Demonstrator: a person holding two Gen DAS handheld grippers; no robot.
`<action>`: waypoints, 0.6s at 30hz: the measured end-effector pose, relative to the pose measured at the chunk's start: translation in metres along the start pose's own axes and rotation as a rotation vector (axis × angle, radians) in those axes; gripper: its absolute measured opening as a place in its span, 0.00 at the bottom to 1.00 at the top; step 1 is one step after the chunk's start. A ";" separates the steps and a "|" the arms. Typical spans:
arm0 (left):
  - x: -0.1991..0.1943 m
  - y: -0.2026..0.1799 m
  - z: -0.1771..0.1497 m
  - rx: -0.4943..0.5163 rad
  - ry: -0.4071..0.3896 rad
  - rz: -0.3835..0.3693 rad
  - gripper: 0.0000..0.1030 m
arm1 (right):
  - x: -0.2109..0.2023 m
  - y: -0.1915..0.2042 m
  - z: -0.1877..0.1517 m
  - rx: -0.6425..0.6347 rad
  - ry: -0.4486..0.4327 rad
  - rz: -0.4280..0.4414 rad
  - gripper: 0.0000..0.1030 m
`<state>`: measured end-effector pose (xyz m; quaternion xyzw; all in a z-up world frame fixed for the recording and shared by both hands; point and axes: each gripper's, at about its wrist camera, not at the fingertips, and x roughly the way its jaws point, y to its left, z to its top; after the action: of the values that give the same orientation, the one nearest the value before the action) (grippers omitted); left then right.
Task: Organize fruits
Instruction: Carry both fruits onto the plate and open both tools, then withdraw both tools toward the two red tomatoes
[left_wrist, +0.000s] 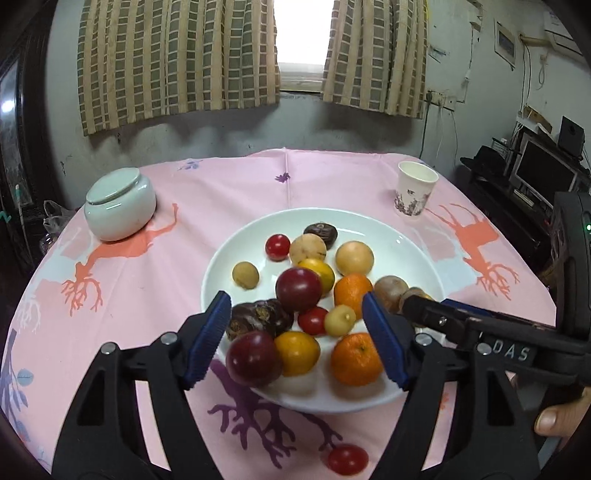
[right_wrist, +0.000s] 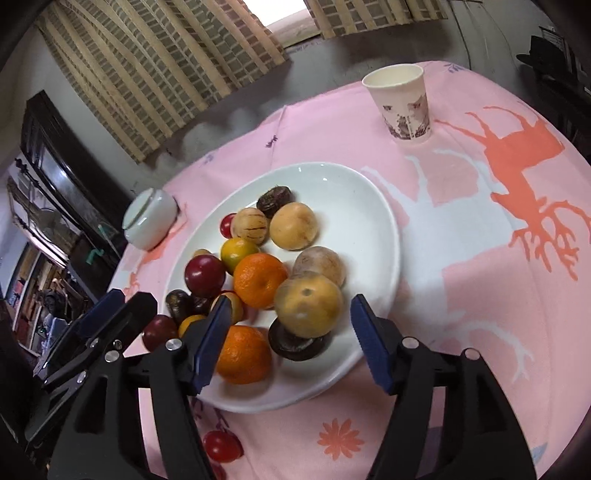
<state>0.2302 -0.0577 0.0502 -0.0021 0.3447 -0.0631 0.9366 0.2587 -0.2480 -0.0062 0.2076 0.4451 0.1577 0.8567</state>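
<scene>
Both hand-held grippers hover over the near rim of the white plate (left_wrist: 413, 236), jaws spread and holding nothing: the left hand-held gripper (left_wrist: 295, 332) frames a dark red plum (left_wrist: 254, 358) at the lower centre of its view, and the right hand-held gripper (right_wrist: 286, 341) brackets a tan round fruit (right_wrist: 308, 305) sitting on a dark brown fruit (right_wrist: 295, 344). Nothing touches the blue pads. Almost all the fruit is heaped in the plate on the pink-clothed worktop (left_wrist: 147, 266): two mandarins (left_wrist: 356, 359), yellow-orange fruits (left_wrist: 297, 352), cherry tomatoes (left_wrist: 277, 246), several tan and brown ones. One cherry tomato (left_wrist: 348, 459) lies loose on the cloth at the bottom of the left view, outside the plate. The likeliest trouble, I judge, is the pile itself: these are round, smooth fruits resting on each other near the rim, so a pad nudging one while closing could send its neighbours rolling over the edge, and the tan fruit perched on the dark one looks ready to topple. The two grippers also work close together, so they may knock each other. A paper cup (left_wrist: 415, 192) at the upper right stands open and looks empty; the pale green lidded jar (left_wrist: 120, 204) at the upper left is shut, contents unseen.
</scene>
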 end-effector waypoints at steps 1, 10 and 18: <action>-0.004 0.000 -0.001 0.000 -0.001 0.003 0.75 | -0.005 -0.001 -0.002 -0.003 0.002 -0.003 0.66; -0.050 -0.007 -0.038 0.054 -0.007 0.013 0.83 | -0.046 -0.009 -0.032 0.035 0.013 0.054 0.66; -0.067 -0.008 -0.077 0.063 0.054 0.015 0.86 | -0.075 0.006 -0.065 -0.008 0.006 0.083 0.67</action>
<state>0.1283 -0.0550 0.0351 0.0316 0.3680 -0.0667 0.9269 0.1630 -0.2633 0.0158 0.2218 0.4380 0.1954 0.8490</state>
